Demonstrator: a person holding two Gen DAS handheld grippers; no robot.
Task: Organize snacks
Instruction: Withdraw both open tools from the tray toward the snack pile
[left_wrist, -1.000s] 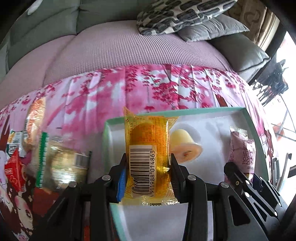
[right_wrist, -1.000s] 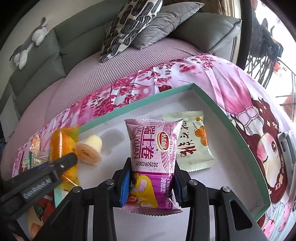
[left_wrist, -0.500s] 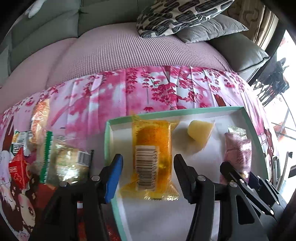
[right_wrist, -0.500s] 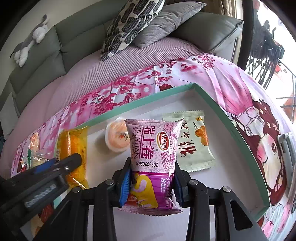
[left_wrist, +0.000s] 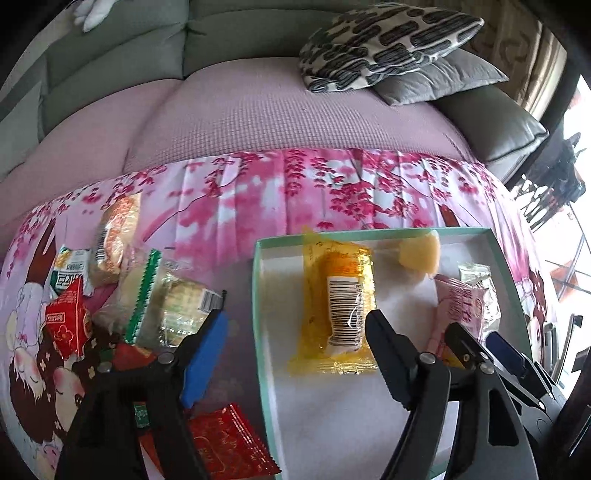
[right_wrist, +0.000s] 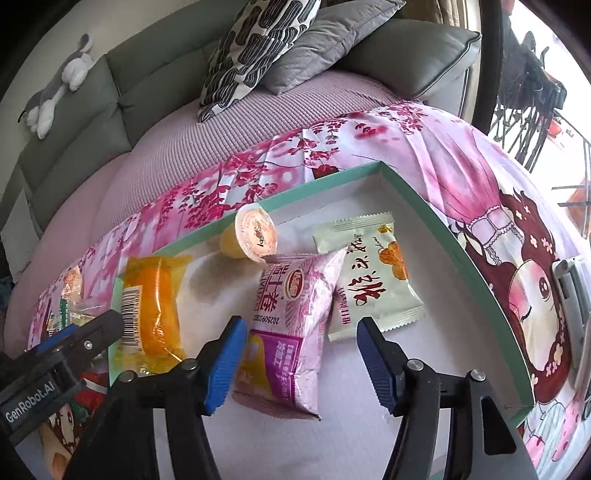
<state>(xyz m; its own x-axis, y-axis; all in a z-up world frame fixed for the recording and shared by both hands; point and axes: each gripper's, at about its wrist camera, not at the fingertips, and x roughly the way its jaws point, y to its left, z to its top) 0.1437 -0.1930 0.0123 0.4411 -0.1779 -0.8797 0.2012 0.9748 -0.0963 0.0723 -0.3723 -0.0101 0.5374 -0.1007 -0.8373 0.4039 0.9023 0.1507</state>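
Observation:
A teal-rimmed white tray (left_wrist: 258, 332) (right_wrist: 461, 258) lies on a pink floral cloth. In it are a yellow packet (left_wrist: 336, 302) (right_wrist: 151, 306), a jelly cup (left_wrist: 421, 254) (right_wrist: 255, 236) on its side by the far rim, a pink packet (left_wrist: 458, 306) (right_wrist: 291, 332) and a white packet (right_wrist: 373, 284). My left gripper (left_wrist: 295, 332) hangs above the yellow packet's near end, jaws opening, pads off it. My right gripper (right_wrist: 299, 354) has its jaws opening too. The pink packet lies loose between its blue pads (right_wrist: 225, 362), touched by neither.
Left of the tray, several loose snacks lie on the cloth: a green-edged clear packet (left_wrist: 173, 302), red packets (left_wrist: 229, 443) and a bread packet (left_wrist: 114, 236). Behind is a sofa with patterned and grey cushions (right_wrist: 258, 48). The left gripper's finger (right_wrist: 85, 332) reaches over the tray's left end.
Both grippers have let go: the yellow packet now lies flat in the tray and the pink one has slumped down. The jelly cup rolled to the far rim. The left gripper drew back.

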